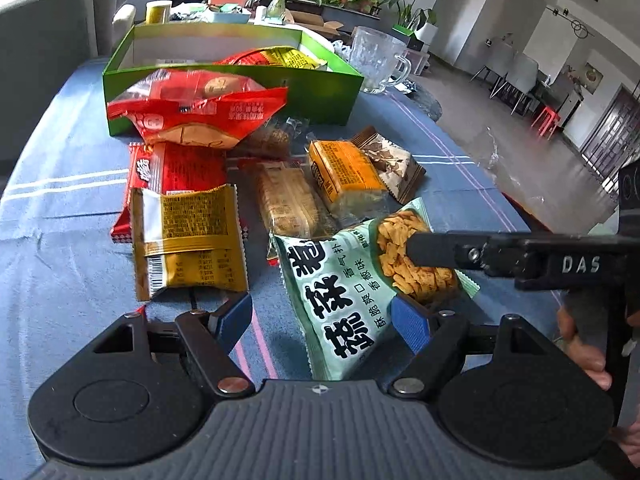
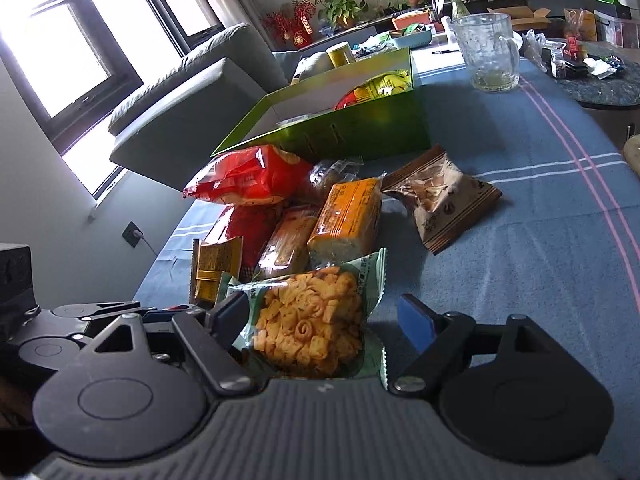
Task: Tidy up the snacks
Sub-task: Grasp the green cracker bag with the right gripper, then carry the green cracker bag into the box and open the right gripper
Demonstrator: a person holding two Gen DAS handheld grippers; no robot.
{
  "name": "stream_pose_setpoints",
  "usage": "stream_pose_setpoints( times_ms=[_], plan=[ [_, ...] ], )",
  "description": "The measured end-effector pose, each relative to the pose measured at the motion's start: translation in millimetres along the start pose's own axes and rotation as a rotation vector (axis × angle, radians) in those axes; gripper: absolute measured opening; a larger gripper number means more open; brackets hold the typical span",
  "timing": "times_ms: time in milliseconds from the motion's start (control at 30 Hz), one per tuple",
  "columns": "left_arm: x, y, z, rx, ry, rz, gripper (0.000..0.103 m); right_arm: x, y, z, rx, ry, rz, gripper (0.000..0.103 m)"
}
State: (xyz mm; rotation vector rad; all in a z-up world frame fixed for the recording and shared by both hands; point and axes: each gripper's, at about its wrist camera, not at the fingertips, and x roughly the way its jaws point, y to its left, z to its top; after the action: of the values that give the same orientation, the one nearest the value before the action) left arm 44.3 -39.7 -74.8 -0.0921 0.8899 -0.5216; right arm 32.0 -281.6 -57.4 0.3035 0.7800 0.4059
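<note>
Currently, the pale-green plastic packet of orange crackers (image 2: 308, 320) lies on the blue-clothed table (image 2: 520, 240), near the green cardboard box (image 1: 224, 92). Right tongs (image 2: 320, 316) straddle it, grip uncertain; left tongs (image 1: 324, 312) gape open, empty.

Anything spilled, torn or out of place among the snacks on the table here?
Nothing spilled or visibly torn. The snacks lie in a loose, overlapping pile on the cloth, outside the green box; only one red and yellow packet shows in it. A red bag leans on the box's front wall.
</note>
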Motion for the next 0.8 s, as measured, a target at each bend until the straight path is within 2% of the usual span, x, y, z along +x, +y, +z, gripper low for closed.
stream_pose_setpoints(
  times_ms=[233,433,567,800],
  plan=[
    [7,3,0,-0.026,0.003,-0.020,0.074,18,-6,-5,0.060,0.059,-0.025,0.065],
    [7,2,-1,-0.036,-0.003,-0.025,0.072,16,-1,-3,0.046,0.058,-0.019,0.065],
    [6,0,-2,-0.031,-0.005,-0.054,0.062,13,4,-3,0.023,0.047,-0.025,0.063],
    [2,-1,-4,-0.032,-0.016,-0.046,0.062,9,4,-6,0.032,0.051,-0.018,0.061]
  ],
)
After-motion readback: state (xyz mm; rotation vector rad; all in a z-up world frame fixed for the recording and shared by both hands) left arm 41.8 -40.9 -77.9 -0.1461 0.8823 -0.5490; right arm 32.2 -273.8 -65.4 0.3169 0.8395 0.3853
